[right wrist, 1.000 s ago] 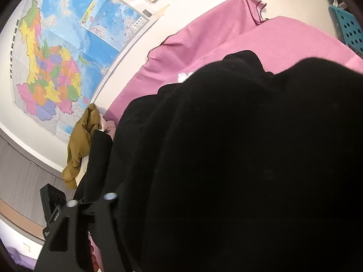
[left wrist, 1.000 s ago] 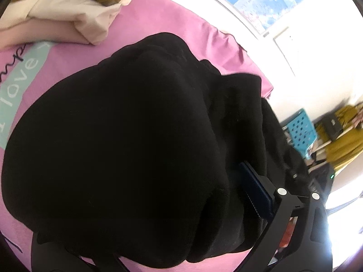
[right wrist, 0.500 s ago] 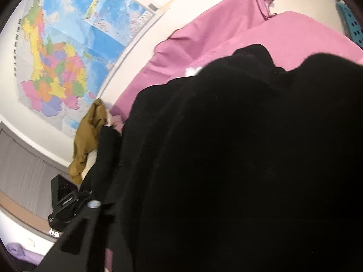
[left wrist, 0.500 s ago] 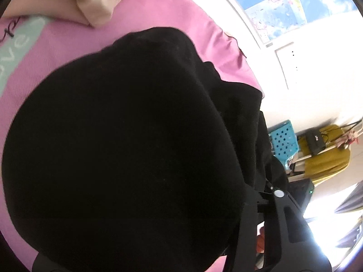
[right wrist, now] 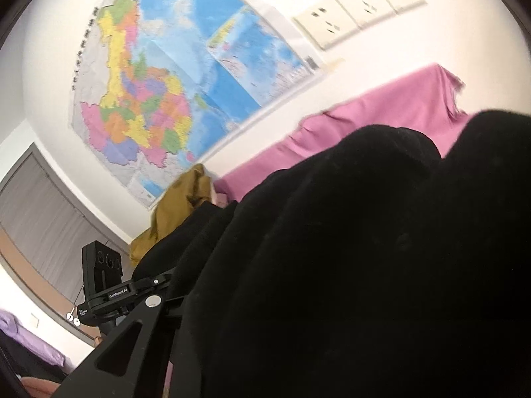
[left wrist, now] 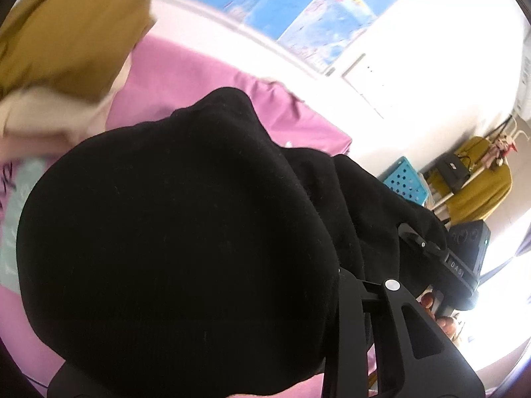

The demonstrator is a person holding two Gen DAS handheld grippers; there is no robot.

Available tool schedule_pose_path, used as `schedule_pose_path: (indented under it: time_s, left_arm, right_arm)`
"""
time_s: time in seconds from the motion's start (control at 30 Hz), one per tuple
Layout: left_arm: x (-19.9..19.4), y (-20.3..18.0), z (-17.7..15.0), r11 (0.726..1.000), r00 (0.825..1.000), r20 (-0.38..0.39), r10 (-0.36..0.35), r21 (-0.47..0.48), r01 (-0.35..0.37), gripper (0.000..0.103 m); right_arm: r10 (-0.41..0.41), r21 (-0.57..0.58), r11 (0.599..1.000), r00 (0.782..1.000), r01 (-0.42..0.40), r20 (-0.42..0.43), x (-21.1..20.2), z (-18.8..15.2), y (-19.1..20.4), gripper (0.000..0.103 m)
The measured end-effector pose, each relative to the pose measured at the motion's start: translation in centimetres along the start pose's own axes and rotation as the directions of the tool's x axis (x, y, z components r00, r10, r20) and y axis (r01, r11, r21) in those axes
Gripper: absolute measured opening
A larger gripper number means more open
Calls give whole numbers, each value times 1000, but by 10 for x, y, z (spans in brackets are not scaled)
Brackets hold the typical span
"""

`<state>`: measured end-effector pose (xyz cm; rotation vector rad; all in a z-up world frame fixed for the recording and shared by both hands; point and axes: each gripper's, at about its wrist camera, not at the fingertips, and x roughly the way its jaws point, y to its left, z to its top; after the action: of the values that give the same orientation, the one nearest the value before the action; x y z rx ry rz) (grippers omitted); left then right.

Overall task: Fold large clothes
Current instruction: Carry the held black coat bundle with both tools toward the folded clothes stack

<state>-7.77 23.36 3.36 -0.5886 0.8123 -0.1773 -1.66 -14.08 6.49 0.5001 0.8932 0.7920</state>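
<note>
**Lifting the black garment, with the fold itself not yet made**

Judging from both wrist views, we are early in the job. The black garment [left wrist: 172, 238] is bunched in a thick, rounded mass that fills most of each picture, hanging over the pink sheet [left wrist: 186, 79] of the bed rather than lying flat on it. No crease, no squared edge, no stacked layer shows anywhere (the cloth is too dark to read its seams).

Our left claw [left wrist: 335, 298] is closing, with the black fabric draped over and between its fingers; the tips are buried, so we take it as a grip on the cloth. Our right claw [right wrist: 186, 318] is closing too, its visible finger running straight into the same dark folds, cloth between its jaws.

Behind, a mustard garment [left wrist: 66, 36] sits on pale folded clothes [left wrist: 43, 112] at the far side of the bed, near the wall map [right wrist: 172, 93].

What remains, we think, is nearly everything: spreading the garment out, folding it over, and setting it down.
</note>
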Motion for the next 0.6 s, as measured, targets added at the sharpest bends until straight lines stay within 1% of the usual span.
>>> schedule_pose_path:
  time_s: [0.17, 0.23, 0.37, 0.47, 0.5, 0.53, 0.6]
  left_arm:
    - [-22, -11, 23, 999, 999, 40, -18, 44, 16, 29]
    - [-39, -15, 35, 997, 997, 73, -22, 70, 17, 29]
    - [-70, -24, 61, 994, 991, 135, -11, 107, -3, 29]
    - [-98, -26, 83, 991, 981, 195, 9, 129, -35, 29]
    - [-109, -27, 92, 989, 975, 221, 20, 140, -52, 29]
    - [-117, -28, 99, 987, 970, 240, 29, 145, -65, 29]
    - [-138, -27, 117, 983, 955, 291, 55, 152, -103, 29]
  right_arm:
    - [47, -61, 997, 999, -46, 22, -2, 24, 29, 19]
    - [67, -85, 994, 997, -64, 31, -2, 33, 42, 19]
    - [114, -144, 984, 992, -106, 45, -1, 58, 69, 19]
    - [149, -186, 973, 987, -136, 58, 2, 79, 89, 19]
    - [162, -202, 968, 985, -147, 62, 6, 89, 98, 19]
    - [183, -212, 963, 981, -165, 64, 11, 98, 108, 19]
    - [209, -234, 954, 976, -189, 66, 32, 109, 131, 19]
